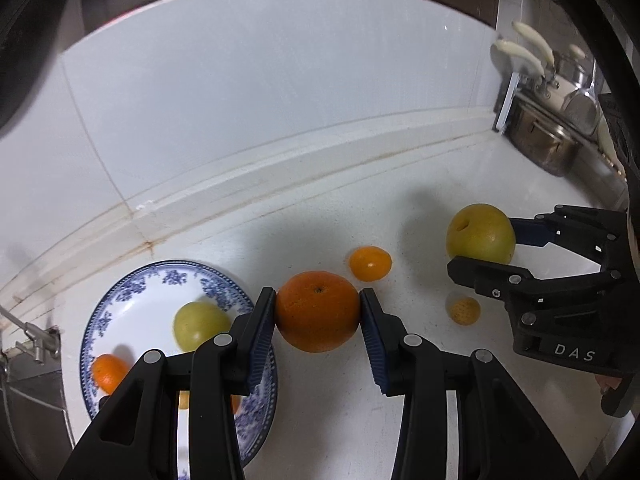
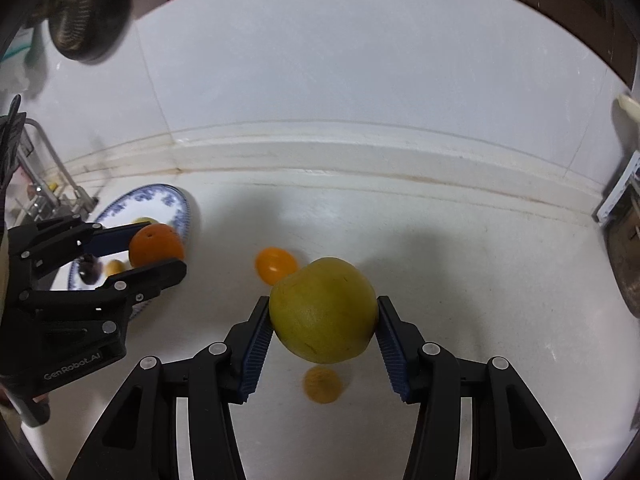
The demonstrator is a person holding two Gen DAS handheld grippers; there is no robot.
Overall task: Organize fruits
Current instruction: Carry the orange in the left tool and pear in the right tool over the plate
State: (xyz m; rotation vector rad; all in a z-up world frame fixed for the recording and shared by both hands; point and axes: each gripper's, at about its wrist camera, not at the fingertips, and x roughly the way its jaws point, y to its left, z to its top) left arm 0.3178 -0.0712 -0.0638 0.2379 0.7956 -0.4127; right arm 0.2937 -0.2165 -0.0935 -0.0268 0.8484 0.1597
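My left gripper (image 1: 318, 314) is shut on a large orange (image 1: 316, 308), held above the white counter just right of the blue-patterned plate (image 1: 132, 288). A yellow-green fruit (image 1: 200, 326) and a small orange (image 1: 108, 372) lie on that plate. My right gripper (image 2: 323, 318) is shut on a big yellow-green round fruit (image 2: 323, 308), lifted off the counter. A mandarin (image 2: 276, 265) and a small yellow-orange fruit (image 2: 322, 385) lie on the counter below it. In the right wrist view the left gripper (image 2: 158, 252) holds the orange (image 2: 156, 242) in front of the plate (image 2: 180, 204).
A faucet and sink edge (image 1: 36, 344) sit left of the plate. A metal pot (image 1: 540, 144) and knife handles (image 1: 520, 52) stand at the far right against the tiled wall. A dark round object (image 2: 80, 12) hangs at upper left.
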